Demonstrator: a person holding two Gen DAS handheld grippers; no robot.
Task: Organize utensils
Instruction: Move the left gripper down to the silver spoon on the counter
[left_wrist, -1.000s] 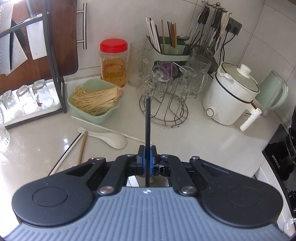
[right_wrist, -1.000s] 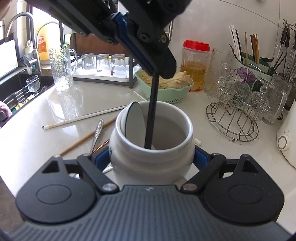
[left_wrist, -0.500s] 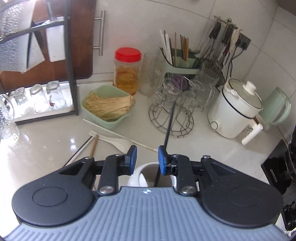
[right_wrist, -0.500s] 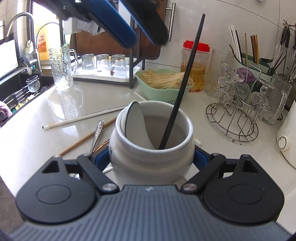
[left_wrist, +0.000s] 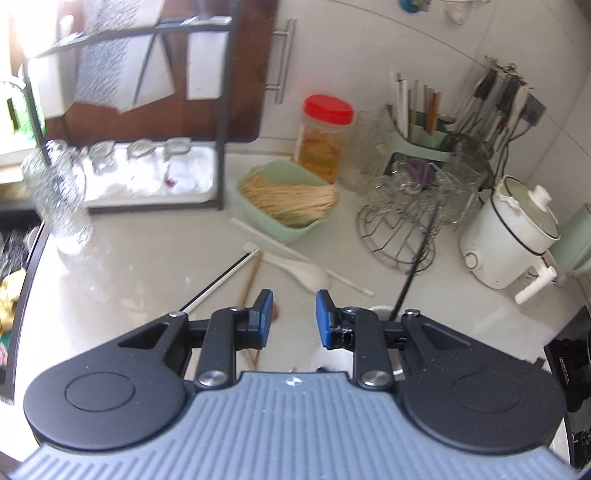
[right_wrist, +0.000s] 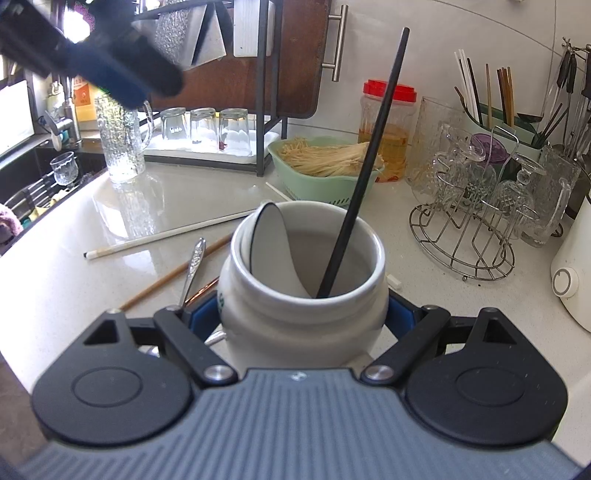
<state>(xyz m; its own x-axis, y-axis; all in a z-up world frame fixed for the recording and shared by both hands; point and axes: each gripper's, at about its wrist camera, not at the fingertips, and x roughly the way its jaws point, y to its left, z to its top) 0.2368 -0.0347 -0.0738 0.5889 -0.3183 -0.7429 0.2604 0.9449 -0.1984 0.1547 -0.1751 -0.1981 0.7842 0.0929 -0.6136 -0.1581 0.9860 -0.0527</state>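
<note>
A: Where's the black chopstick (right_wrist: 364, 162)?

B: Leaning inside the white jar (right_wrist: 303, 295), beside a white spoon (right_wrist: 273, 251). Right gripper (right_wrist: 303, 314) is clamped on the jar.

A: And the left gripper (left_wrist: 291, 317)?

B: Jaws apart, empty, above the loose utensils left of the jar: a white chopstick (right_wrist: 166, 236), a wooden chopstick (right_wrist: 173, 275).

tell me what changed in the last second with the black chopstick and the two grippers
The left gripper let go of the black chopstick, which now leans in the white jar; its jaws opened and it pulled away up-left, empty. The right gripper stayed clamped on the jar.
</note>
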